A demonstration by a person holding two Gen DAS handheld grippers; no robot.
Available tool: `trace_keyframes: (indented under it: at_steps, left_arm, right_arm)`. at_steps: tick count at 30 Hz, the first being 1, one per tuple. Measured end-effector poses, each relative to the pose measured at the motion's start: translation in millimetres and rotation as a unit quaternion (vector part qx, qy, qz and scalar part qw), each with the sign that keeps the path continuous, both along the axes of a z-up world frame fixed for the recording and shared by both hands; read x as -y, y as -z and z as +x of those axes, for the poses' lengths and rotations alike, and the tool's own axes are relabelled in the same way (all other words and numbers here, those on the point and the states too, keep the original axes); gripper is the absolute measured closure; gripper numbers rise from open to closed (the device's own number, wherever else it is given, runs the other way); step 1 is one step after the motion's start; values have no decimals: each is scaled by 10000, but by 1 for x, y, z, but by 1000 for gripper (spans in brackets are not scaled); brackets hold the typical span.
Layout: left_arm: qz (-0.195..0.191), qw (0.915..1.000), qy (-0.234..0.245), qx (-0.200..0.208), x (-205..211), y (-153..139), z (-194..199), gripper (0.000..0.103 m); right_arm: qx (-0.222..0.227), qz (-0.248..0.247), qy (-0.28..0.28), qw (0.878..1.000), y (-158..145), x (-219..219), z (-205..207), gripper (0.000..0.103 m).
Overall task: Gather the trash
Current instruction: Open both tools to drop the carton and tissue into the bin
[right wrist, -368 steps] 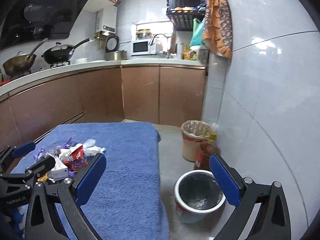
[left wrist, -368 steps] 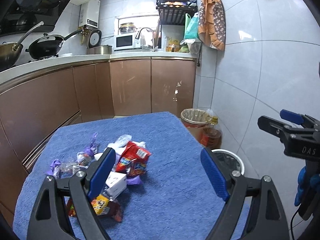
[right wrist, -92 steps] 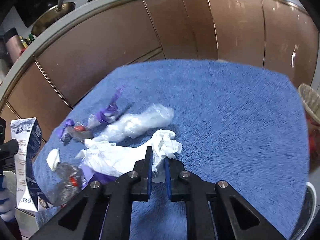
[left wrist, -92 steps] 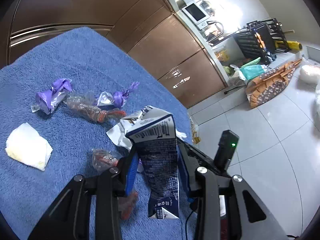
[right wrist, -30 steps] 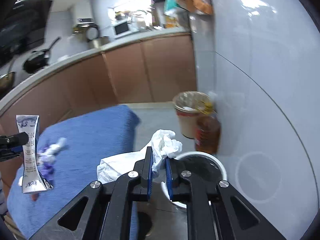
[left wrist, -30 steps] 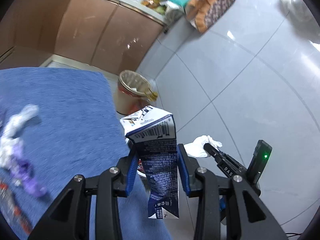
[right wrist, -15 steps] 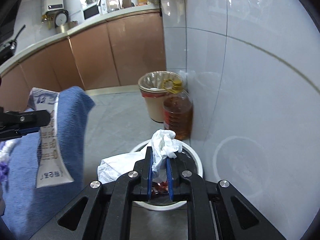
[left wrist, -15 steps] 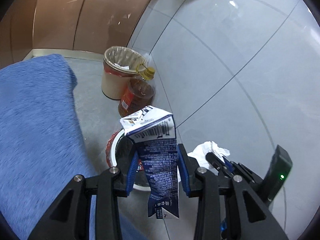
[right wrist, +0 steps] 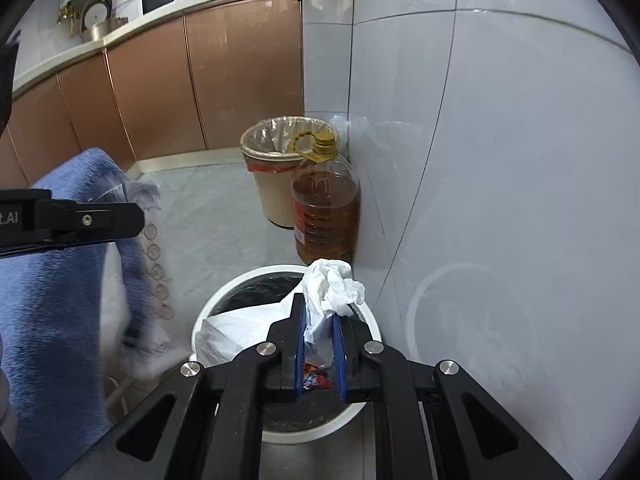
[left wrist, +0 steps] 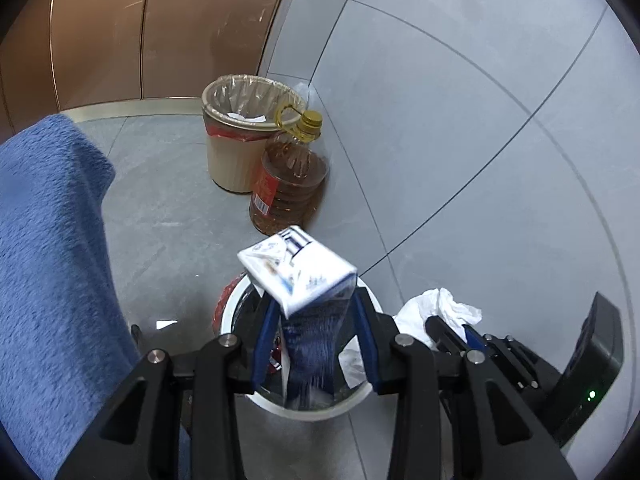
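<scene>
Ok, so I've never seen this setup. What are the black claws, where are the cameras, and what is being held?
There is no robot here. A person holds a two-finger gripper in each hand, and each gripper has a fisheye camera looking forward along its fingers.

The left wrist view shows the left gripper with a blue and white carton between its fingers. The carton is blurred and a thin gap shows beside it, so it looks just released.

The right wrist view shows the right gripper shut on crumpled white paper.

Both hang over a white trash bin on the floor. A bottle of oil and a lined beige bin stand behind it, and a blue towel is on the left.
</scene>
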State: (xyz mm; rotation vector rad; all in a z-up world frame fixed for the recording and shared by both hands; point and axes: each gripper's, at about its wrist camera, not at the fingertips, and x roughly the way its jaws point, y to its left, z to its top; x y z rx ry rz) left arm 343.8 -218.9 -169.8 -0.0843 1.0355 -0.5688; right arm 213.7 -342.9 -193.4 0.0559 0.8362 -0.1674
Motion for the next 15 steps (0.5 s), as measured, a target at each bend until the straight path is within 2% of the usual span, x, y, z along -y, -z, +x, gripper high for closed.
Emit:
trace_keyframes:
  at_steps: [2,4,6,10,15]
  left_arm:
    - [90,9999,37,43,8,7,2,67]
    - [90,9999,66,8,12,12,4,65]
    - [45,10000,66,-34,11,15,2,61]
    - [-46,9999,123,-46,8,13,-3,61]
    - [-180,9998,40,81,-9,-4,-15,60]
  right_arm:
    - [-63,-85,13,9999,5,0,4,88]
    - [-130,-133,9,9998,10,0,7,81]
    - [-174,-194,33,9997,14,1,9,67]
    - [-194,-96,59,9997,19,4,11,61]
    - [-126,18,90,9999,13,2,5,59]
